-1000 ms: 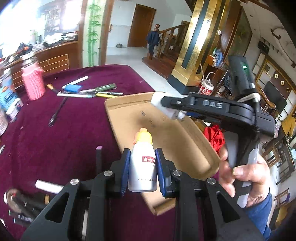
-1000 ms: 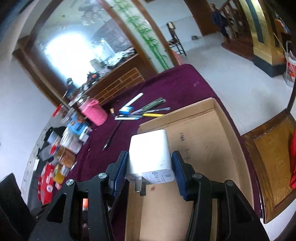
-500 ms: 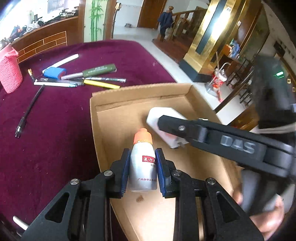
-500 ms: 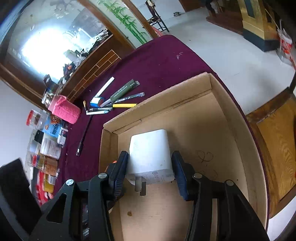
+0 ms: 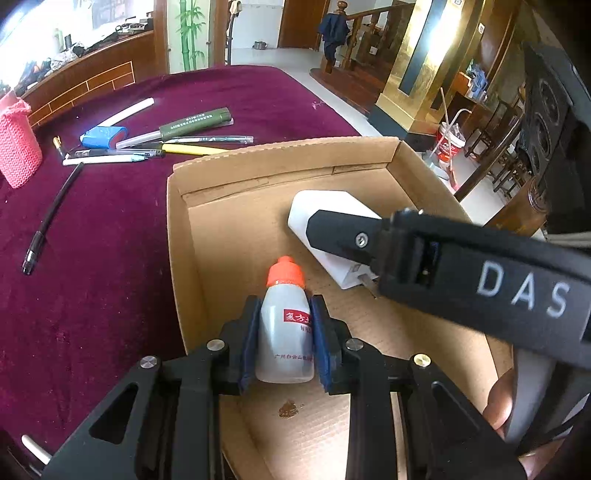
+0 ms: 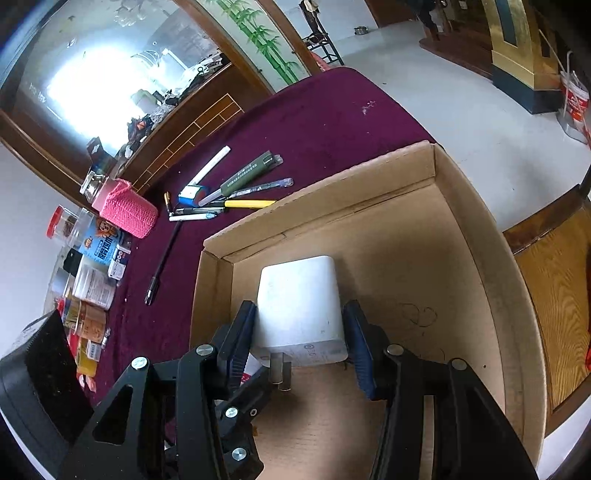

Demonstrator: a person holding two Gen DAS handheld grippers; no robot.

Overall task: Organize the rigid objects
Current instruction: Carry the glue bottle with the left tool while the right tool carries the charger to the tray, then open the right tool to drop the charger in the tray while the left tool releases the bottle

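L gripper [image 5: 284,332] is clamping a small white bottle [image 5: 285,330] w/ an orange cap, blue pads pressing both sides, cap pointing to 12 o'clock. It's hanging inside the cardboard box [image 5: 177,236], near the left wall; whether the bottle is touching the floor can't be told. A brown spot is sitting on the box floor at 6 o'clock of the bottle.

R gripper [image 6: 301,332] is gripping a white charger [image 6: 299,302] by its sides, prongs pointing back at 6 o'clock, also inside the box [image 6: 476,221], toward the far left corner. In the left view the charger [image 5: 325,210] is showing at 1 o'clock of the bottle, w/ the R gripper [image 5: 332,232] reaching in from 3 o'clock and a hand [image 5: 502,402] on its grip.

Box is lying on a maroon cloth [image 5: 92,277] covering the table. Pens [image 5: 166,144] are lying in a cluster at 11 o'clock, just beyond the box's far wall; a pink knit sleeve [image 5: 16,144] is standing at 10 o'clock. Jars and packets [image 6: 88,280] are crowding the left edge in the right view.

Room beyond: pale tiled floor, bamboo-painted panel [image 5: 188,33], gold pillar [image 5: 413,55], wooden stairs.
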